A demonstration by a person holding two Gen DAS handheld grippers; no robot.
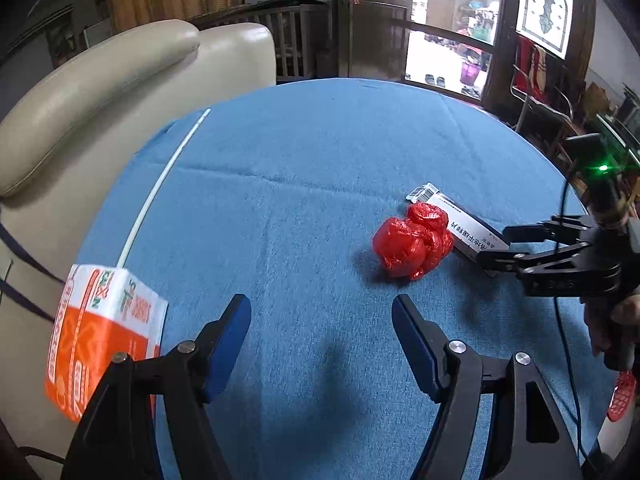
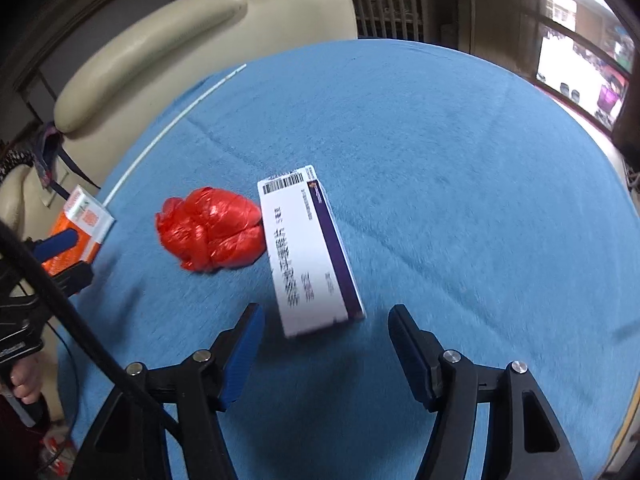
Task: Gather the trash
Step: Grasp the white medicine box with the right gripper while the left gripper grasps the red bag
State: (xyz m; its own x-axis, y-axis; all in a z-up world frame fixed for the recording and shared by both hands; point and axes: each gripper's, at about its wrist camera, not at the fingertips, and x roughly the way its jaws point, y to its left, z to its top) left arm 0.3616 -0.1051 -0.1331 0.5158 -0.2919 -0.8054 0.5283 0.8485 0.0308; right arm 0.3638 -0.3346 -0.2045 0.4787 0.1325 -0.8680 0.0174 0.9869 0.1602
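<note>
A crumpled red plastic bag lies mid-table on the blue cloth. Against its right side lies a long white medicine box with a barcode and a purple stripe. An orange and white carton stands at the table's left edge. My left gripper is open over bare cloth, between the carton and the bag. My right gripper is open, and the near end of the medicine box sits just between its fingertips without touching the pads.
A thin white stick runs along the table's left edge. A cream sofa stands behind that edge. A person's hand grips the left tool. A black cable hangs at the right, near a red mesh object.
</note>
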